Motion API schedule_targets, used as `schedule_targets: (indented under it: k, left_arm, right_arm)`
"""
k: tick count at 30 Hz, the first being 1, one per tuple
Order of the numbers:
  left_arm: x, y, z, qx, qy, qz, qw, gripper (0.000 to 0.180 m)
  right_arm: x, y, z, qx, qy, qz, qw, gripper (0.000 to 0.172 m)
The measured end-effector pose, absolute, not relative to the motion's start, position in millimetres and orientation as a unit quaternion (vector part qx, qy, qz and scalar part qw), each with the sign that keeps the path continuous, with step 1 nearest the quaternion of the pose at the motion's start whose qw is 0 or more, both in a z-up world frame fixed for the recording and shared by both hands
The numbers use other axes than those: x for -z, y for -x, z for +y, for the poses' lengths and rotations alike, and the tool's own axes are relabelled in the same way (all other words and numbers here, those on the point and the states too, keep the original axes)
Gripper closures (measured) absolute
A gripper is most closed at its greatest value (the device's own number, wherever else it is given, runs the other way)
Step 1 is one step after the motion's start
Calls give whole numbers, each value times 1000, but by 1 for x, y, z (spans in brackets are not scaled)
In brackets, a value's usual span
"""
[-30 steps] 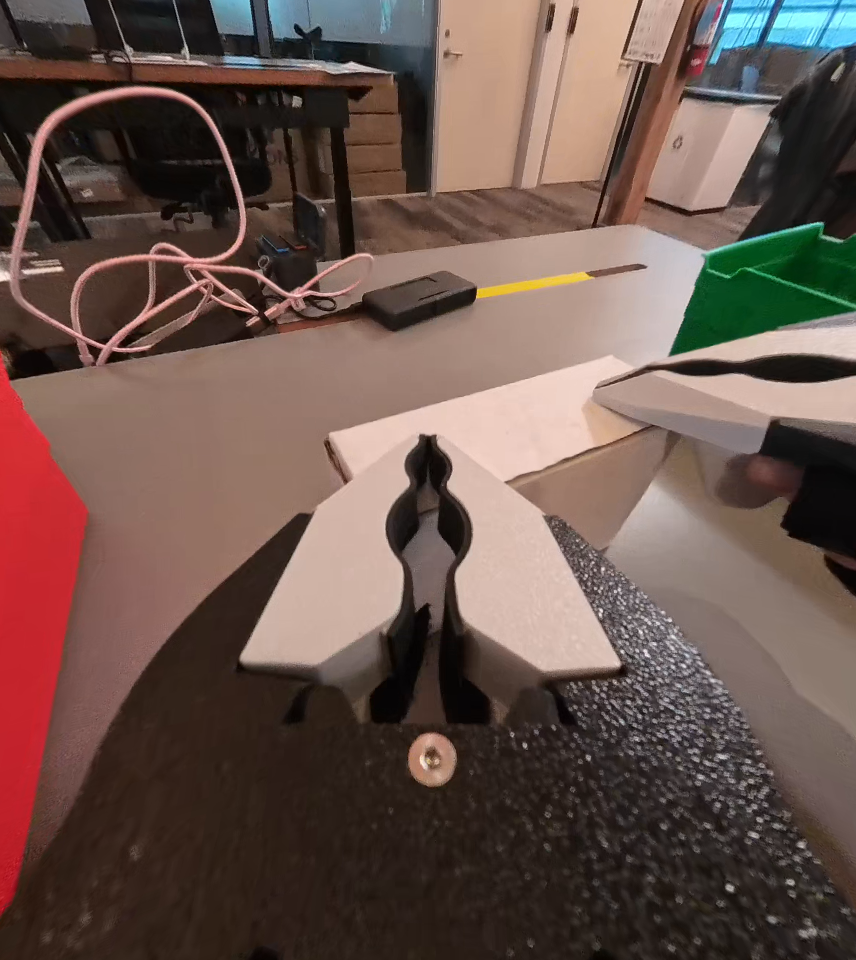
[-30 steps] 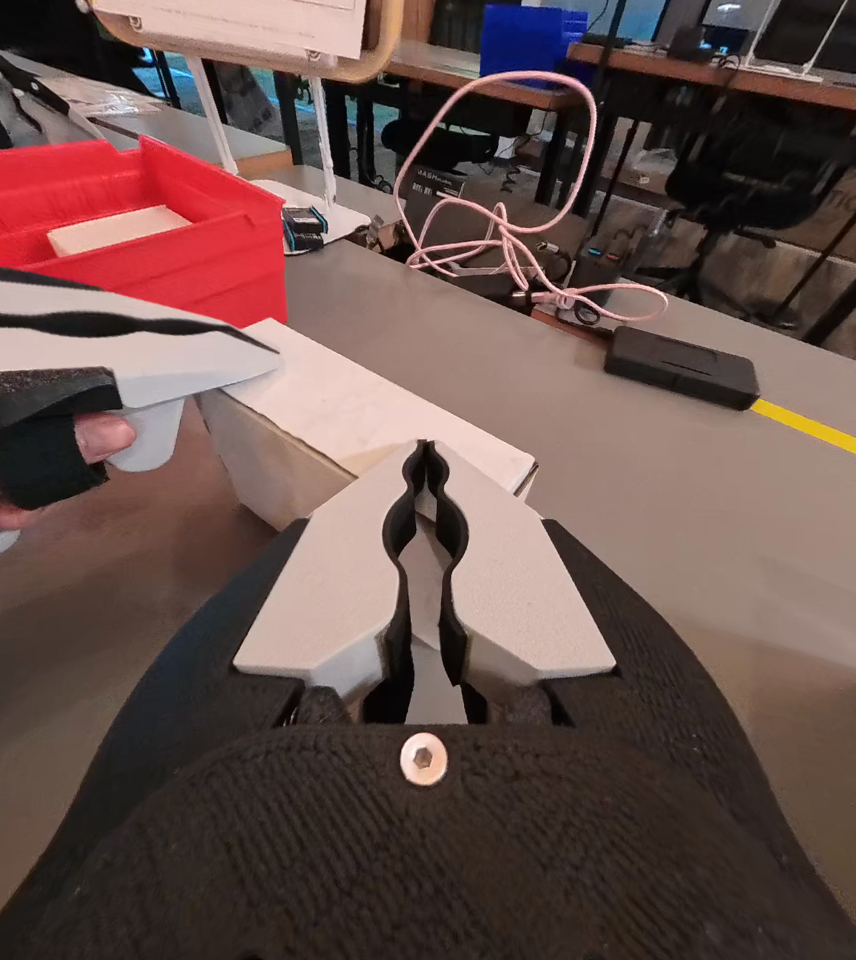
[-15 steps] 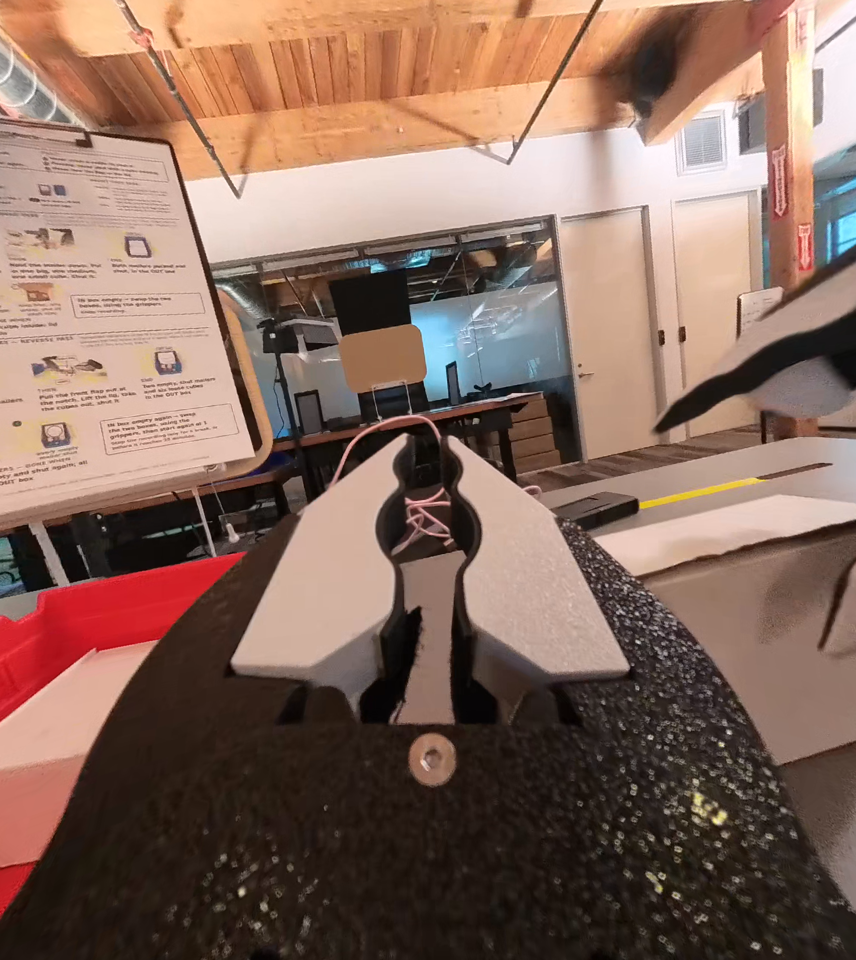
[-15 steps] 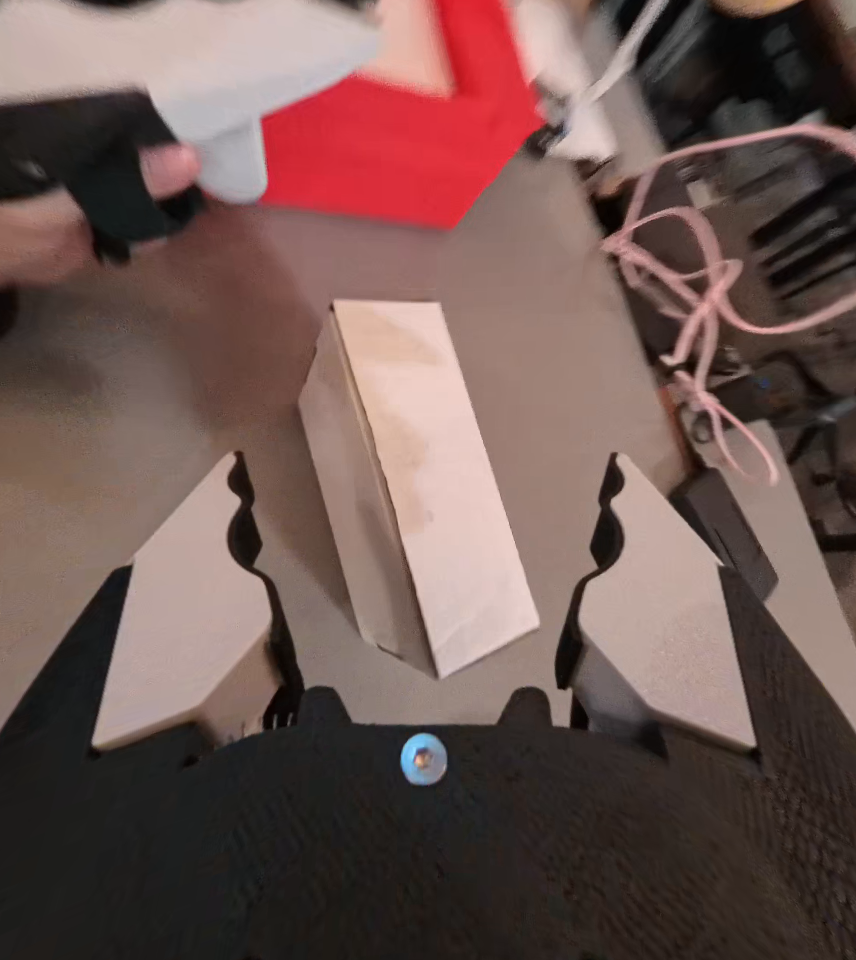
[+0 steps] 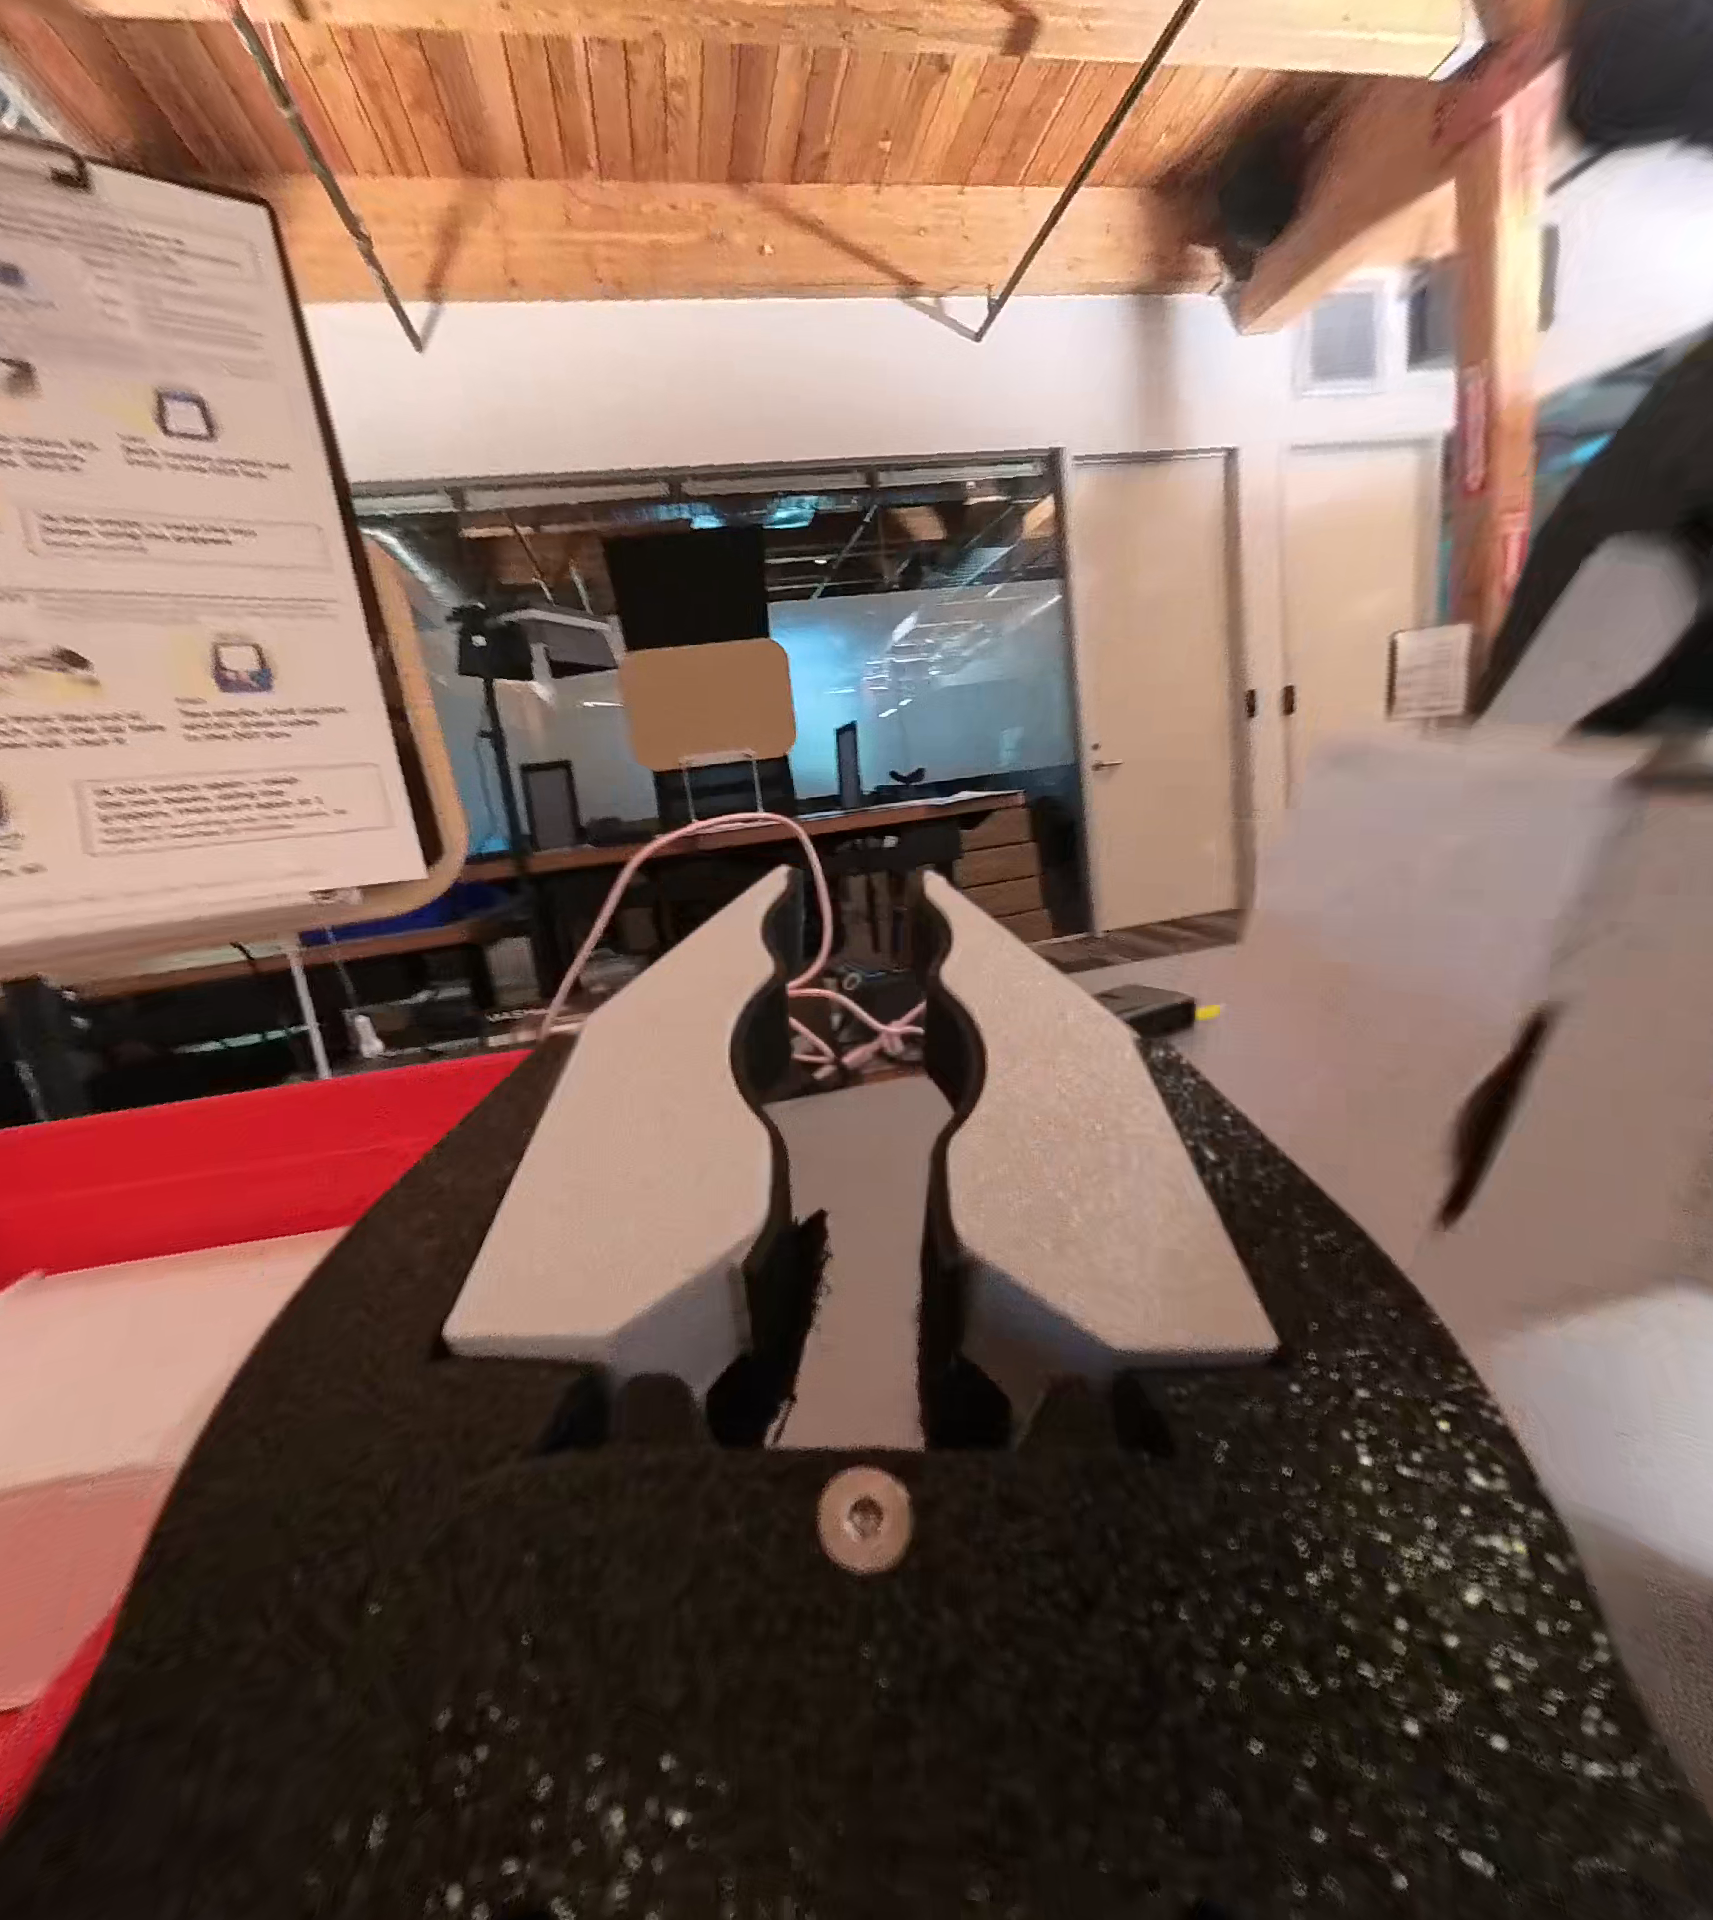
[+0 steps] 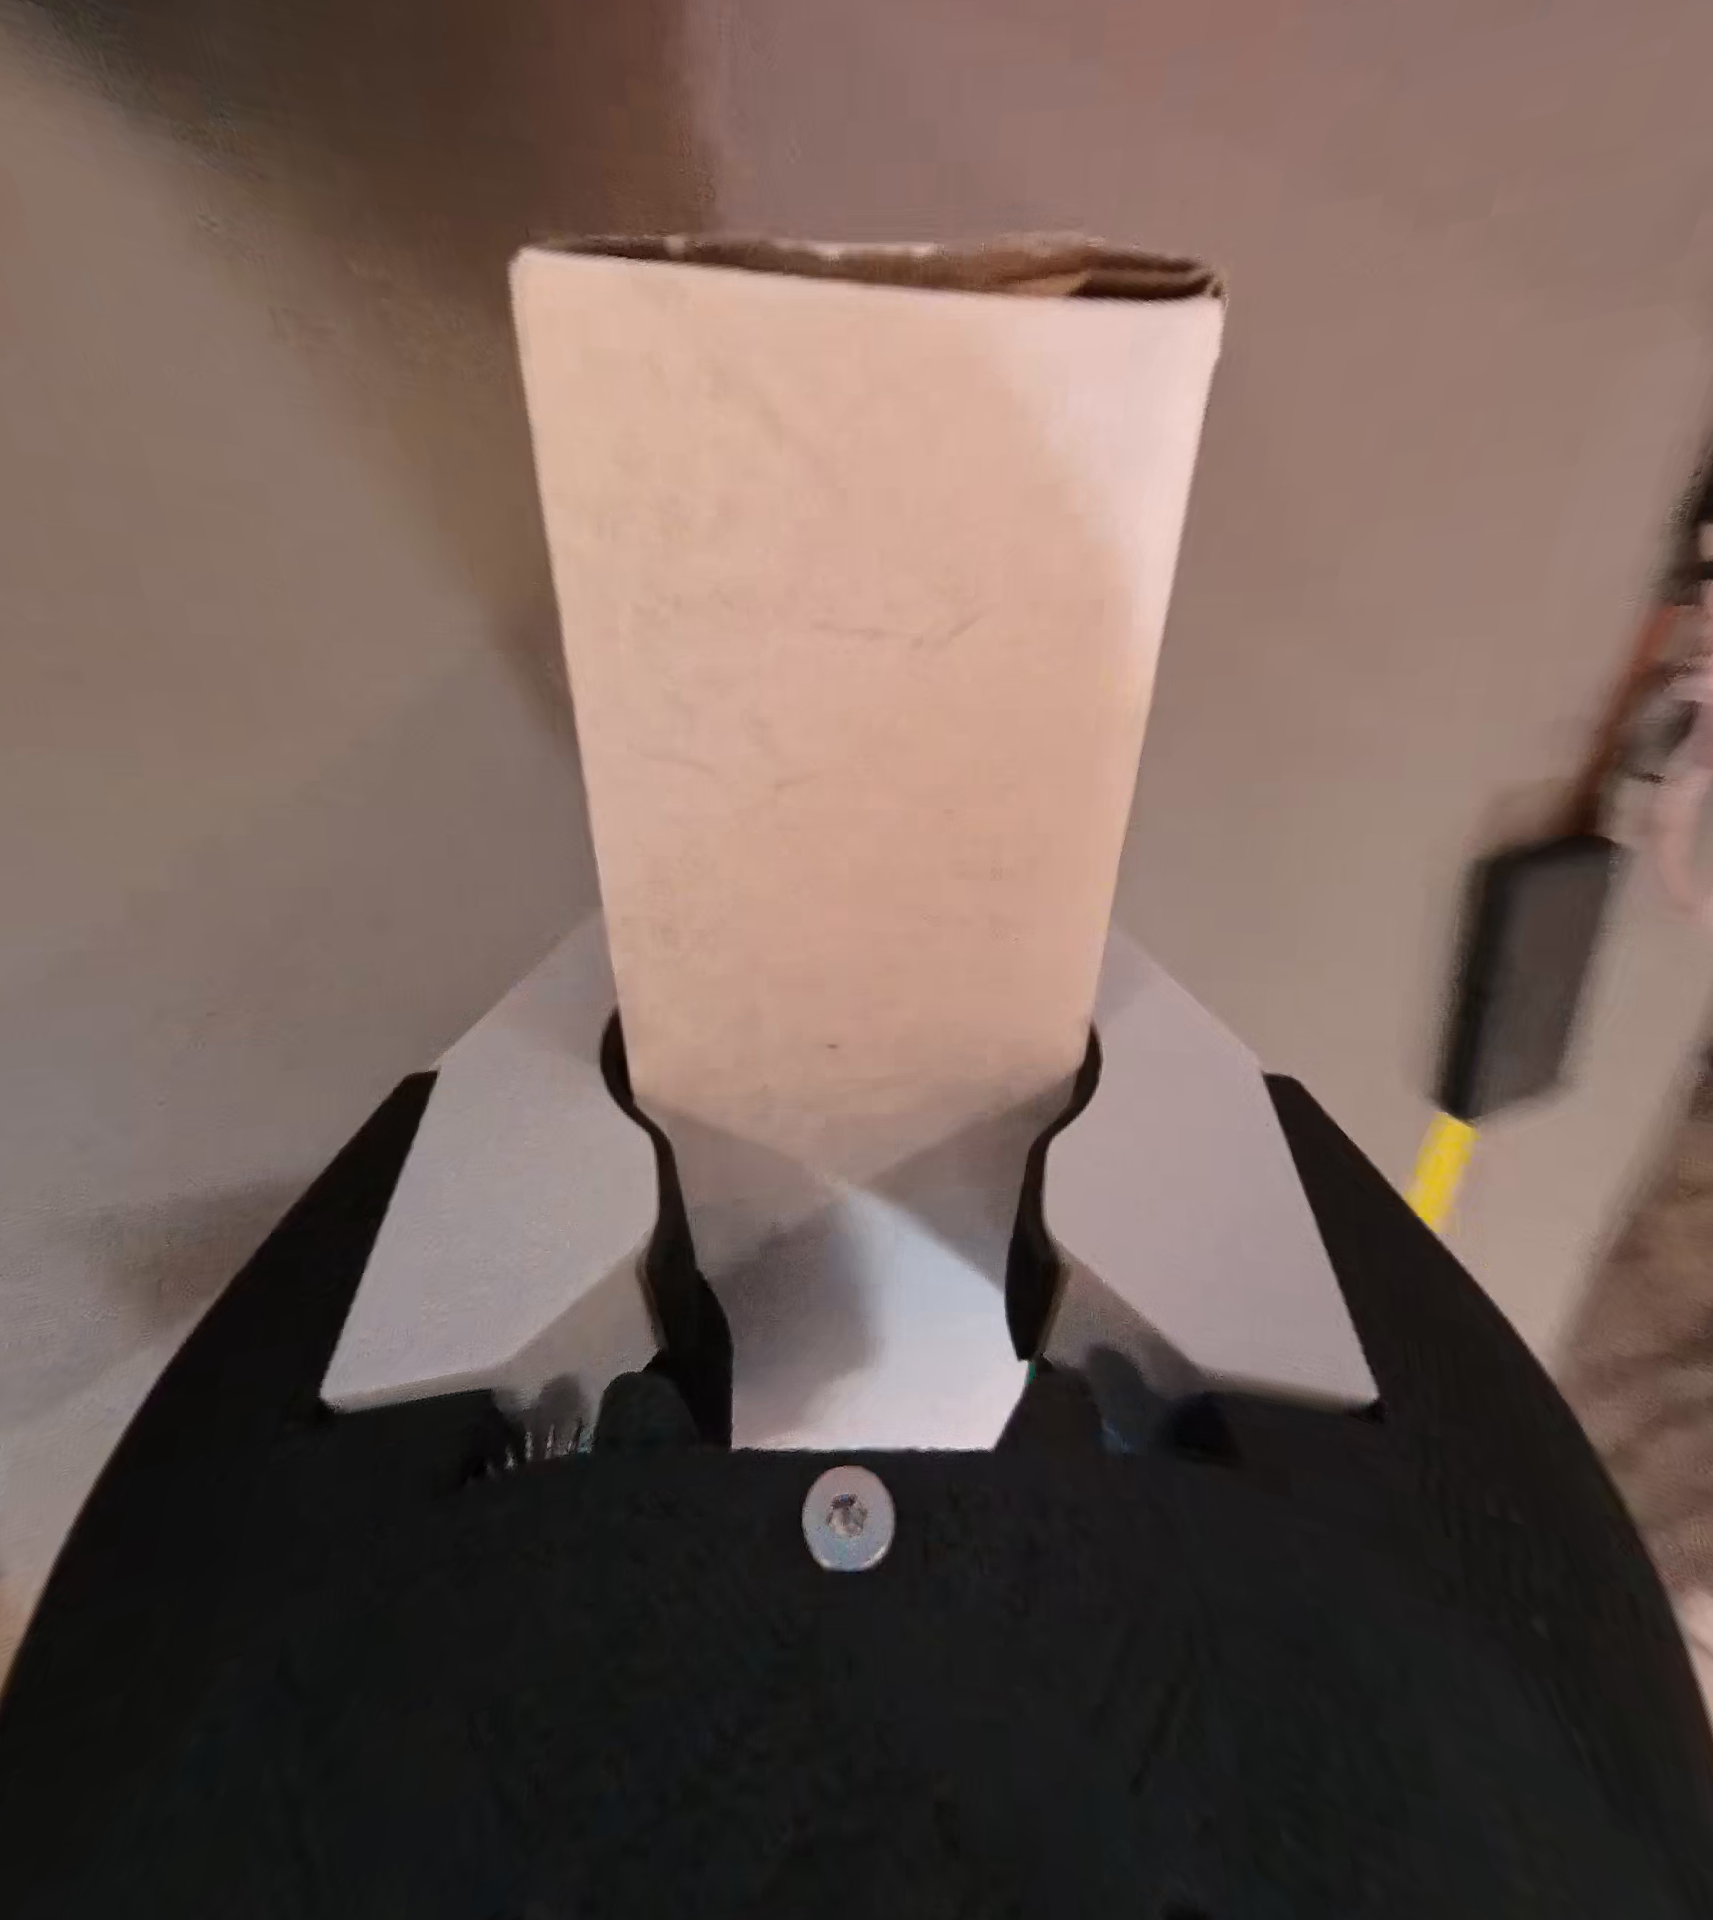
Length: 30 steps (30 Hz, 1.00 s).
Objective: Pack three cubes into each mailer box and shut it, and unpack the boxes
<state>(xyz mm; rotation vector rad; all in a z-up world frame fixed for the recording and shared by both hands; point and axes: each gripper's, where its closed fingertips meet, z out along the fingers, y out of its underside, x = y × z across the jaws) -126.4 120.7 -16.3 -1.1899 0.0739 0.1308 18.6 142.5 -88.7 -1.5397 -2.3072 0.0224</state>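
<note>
Right gripper (image 6: 857, 940): jaws clamped at middling width on the near end of a white mailer box (image 6: 852, 623), pads flush against both long sides. Gripped at the end, probably so that the whole length points away toward 12 o'clock and can be carried or set down as one piece. Flaps shut, so nothing of any cubes to be seen; packed or empty, cannot tell. Below it only grey counter (image 6: 208, 623), with a black device (image 6: 1517, 966) blurred at 3 o'clock.

Left gripper (image 5: 857, 894): jaws narrow, a slim gap with nothing in it, only a pink cable (image 5: 727, 826) far behind. Tilted upward over the red bin (image 5: 208, 1174) at 9 o'clock, likely kept out of the way of the carried box, which looms blurred at 3 o'clock in this view. In the bin at 8 o'clock, a second white mailer box (image 5: 52, 1455), lying flat and closed. At 10 o'clock, an instruction board (image 5: 104, 520) on a stand, propped to face the work.
</note>
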Motion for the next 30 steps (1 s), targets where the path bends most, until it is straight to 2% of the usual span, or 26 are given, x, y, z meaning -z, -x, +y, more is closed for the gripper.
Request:
schedule_targets:
  k: [5, 9, 12, 17, 25, 28, 30]
  left_arm:
    - [27, 120, 131, -87, 585, 46, 805, 168]
    - [36, 115, 141, -76, 606, 49, 791, 169]
    - [37, 110, 142, -61, 605, 51, 793, 169]
    - [38, 106, 143, -60, 605, 60, 792, 169]
    - [48, 98, 147, -9, 633, 71, 770, 169]
    - [52, 98, 149, -2, 642, 71, 764, 168]
    - [56, 94, 149, 11, 651, 76, 756, 169]
  right_arm:
    - [-3, -124, 169, 118, 533, -757, 358, 100]
    - [-31, -241, 214, 230, 599, -674, 365, 100]
    - [-3, -303, 240, 271, 619, -664, 319, 100]
    - [76, -348, 263, 299, 606, -701, 230, 99]
    - [124, -323, 305, 339, 482, -743, 316, 99]
    - [137, -318, 311, 301, 505, -728, 353, 98]
    - [149, -322, 305, 274, 521, -737, 333, 94]
